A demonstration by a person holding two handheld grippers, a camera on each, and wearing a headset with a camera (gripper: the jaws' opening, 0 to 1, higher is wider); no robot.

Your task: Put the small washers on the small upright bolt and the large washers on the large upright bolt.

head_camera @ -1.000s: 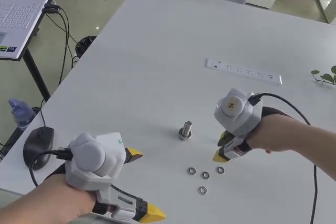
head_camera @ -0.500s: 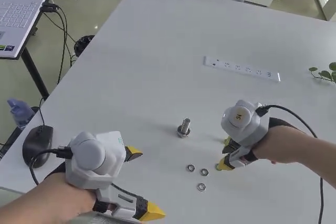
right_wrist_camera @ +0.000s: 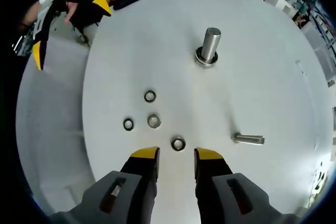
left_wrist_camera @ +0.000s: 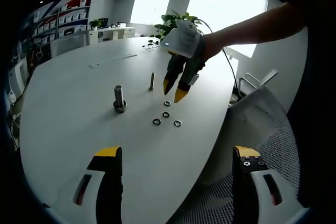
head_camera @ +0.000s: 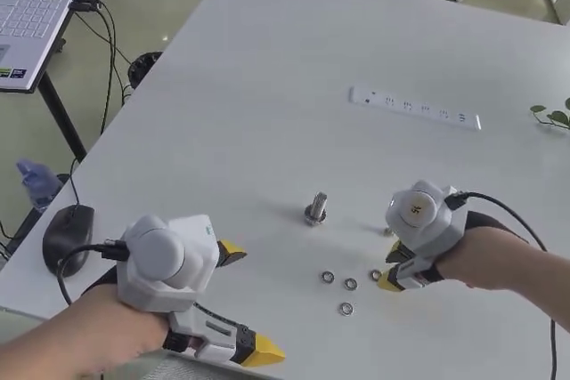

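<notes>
You are holding the left gripper [head_camera: 247,303] at the table's near edge with its jaws spread wide, likely to keep it clear of the work. The threaded steel large bolt [head_camera: 316,206] is standing upright. Four flat, shiny washers [head_camera: 351,284] are lying loose nearby. The right gripper [right_wrist_camera: 177,154], jaws narrowly apart, is hovering just behind one washer [right_wrist_camera: 178,143], seemingly lining up a pinch.

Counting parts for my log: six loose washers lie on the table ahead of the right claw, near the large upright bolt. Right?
Not six: four loose washers lie on the table ahead of the right claw, near the large upright bolt, as the right gripper view shows.
</notes>
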